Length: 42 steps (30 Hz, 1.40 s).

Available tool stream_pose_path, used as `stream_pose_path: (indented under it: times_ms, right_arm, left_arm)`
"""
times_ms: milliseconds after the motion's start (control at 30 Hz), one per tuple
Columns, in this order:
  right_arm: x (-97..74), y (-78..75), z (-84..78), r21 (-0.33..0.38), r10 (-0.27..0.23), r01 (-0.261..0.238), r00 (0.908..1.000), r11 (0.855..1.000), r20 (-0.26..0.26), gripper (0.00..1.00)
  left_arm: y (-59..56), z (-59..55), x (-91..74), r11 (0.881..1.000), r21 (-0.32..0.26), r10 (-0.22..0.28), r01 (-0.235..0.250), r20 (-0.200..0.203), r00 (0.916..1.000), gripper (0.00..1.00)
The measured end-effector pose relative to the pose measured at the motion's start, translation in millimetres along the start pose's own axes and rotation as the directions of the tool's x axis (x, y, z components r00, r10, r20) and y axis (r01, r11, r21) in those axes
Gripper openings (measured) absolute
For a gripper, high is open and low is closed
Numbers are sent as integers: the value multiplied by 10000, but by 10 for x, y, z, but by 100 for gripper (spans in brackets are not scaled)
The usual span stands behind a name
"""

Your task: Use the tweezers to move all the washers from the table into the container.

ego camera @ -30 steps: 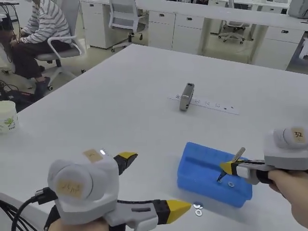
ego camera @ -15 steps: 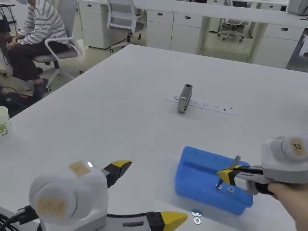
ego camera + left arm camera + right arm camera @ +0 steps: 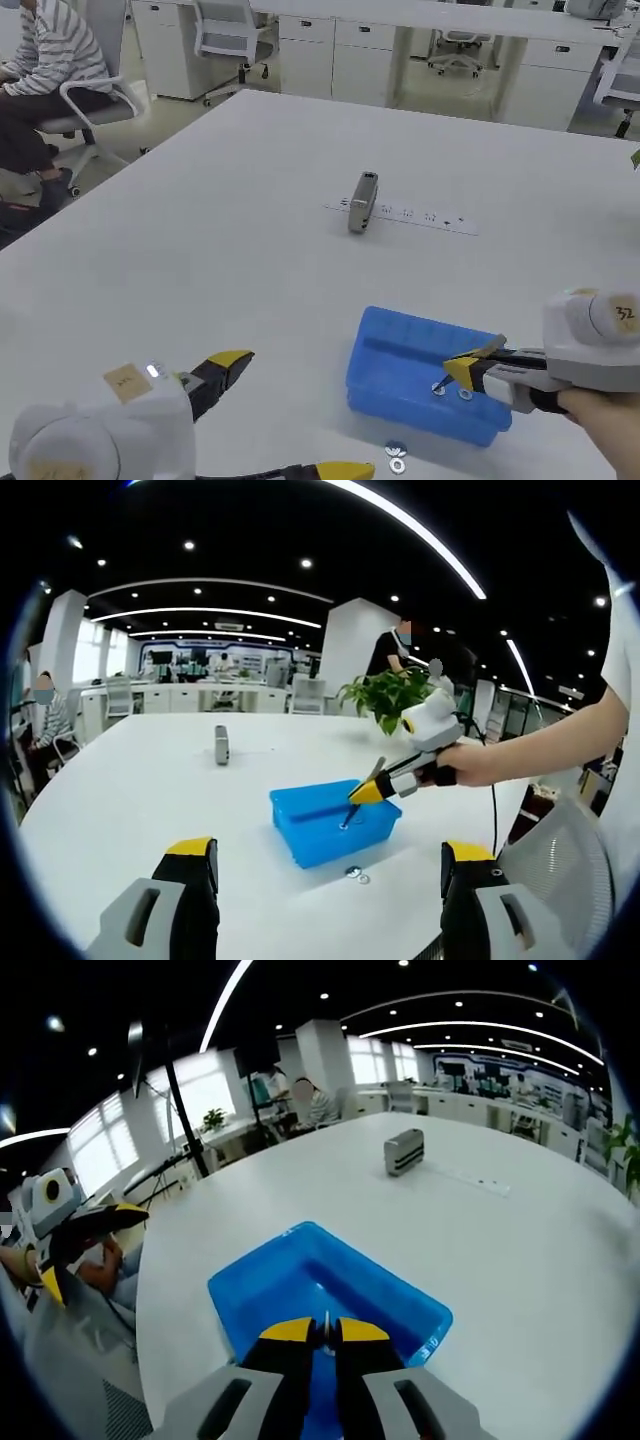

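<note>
A blue container (image 3: 400,365) sits on the white table near its front. My right gripper (image 3: 465,368) hovers over the container's right part, shut on slim metal tweezers (image 3: 447,381) whose tips point down into it. One small washer (image 3: 465,394) lies inside by the tips. Two washers (image 3: 397,459) lie on the table just in front of the container. In the right gripper view the jaws (image 3: 325,1332) are closed above the container (image 3: 300,1280). My left gripper (image 3: 292,413) stands open at the lower left, apart from the container (image 3: 310,830) and the washers (image 3: 355,873).
A grey boxy device (image 3: 362,201) stands on a white power strip (image 3: 420,216) at mid-table. Office chairs, desks and a seated person (image 3: 50,70) lie beyond the table's far and left edges. Bare table (image 3: 200,230) spreads to the left.
The head view has tilted, so everything has slid left and up. The right gripper keeps the tweezers' tips in the container as before. The left gripper has dropped toward the bottom-left corner.
</note>
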State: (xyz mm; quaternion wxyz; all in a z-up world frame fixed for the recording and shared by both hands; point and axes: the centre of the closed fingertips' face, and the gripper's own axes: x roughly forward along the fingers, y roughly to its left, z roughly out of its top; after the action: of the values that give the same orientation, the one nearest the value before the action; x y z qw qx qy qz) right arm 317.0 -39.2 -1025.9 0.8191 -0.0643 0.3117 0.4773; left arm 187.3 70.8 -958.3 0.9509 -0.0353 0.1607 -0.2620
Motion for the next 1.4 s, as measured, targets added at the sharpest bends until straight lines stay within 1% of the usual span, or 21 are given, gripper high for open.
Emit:
stream_pose_path:
  times_ms: [200, 300, 533, 600, 767, 900, 1000, 1100, 1200, 1267, 1300, 1400]
  right_arm:
    - [-42, -3, 81, 55, -24, 23, 9996, 10000, 289, 4]
    - [-56, 30, 120, 162, -12, 4, 9989, 9999, 460, 4]
    - [-121, 145, 215, 417, 184, -221, 9960, 9989, 874, 4]
    - [-145, 162, 241, 460, 157, -204, 9950, 9987, 990, 4]
    - [-231, 209, 352, 945, 250, -404, 9870, 9947, 1586, 4]
    - [-291, 247, 405, 1023, 315, -509, 9828, 9935, 1822, 4]
    - [-343, 319, 448, 1123, 418, -659, 9780, 9915, 2043, 4]
    - [-374, 355, 465, 1153, 491, -752, 9755, 9905, 2144, 4]
    - [-423, 421, 504, 1270, 642, -962, 9697, 9872, 2357, 4]
    - [-443, 450, 515, 1287, 703, -1037, 9680, 9862, 2411, 4]
    - [-473, 503, 523, 1309, 764, -1113, 9660, 9851, 2469, 4]
    - [-496, 570, 527, 1380, 879, -1257, 9637, 9824, 2519, 4]
  left_arm:
    - [-27, -6, 8, 9999, 52, -151, 151, -41, 9999, 94]
    - [-29, 0, 7, 9998, -1, -181, 181, -4, 9998, 94]
    - [-22, 15, 5, 9998, -62, -183, 183, 98, 9998, 94]
    - [-20, 16, 6, 9998, -59, -174, 175, 106, 9998, 94]
    - [-8, 22, 2, 9999, -92, -123, 124, 149, 9998, 94]
    - [-4, 20, 1, 9999, -91, -108, 109, 146, 9998, 94]
    - [-1, 19, 0, 9999, -93, -93, 94, 141, 9999, 94]
    - [2, 16, 0, 9999, -95, -83, 85, 127, 9999, 94]
    - [0, 15, -1, 9999, -72, -90, 91, 119, 9999, 94]
    - [2, 11, -1, 9999, -64, -82, 83, 94, 9999, 94]
    - [1, 11, -1, 9999, -61, -86, 86, 97, 9999, 93]
    - [-3, 10, 0, 9999, -58, -97, 97, 85, 9999, 93]
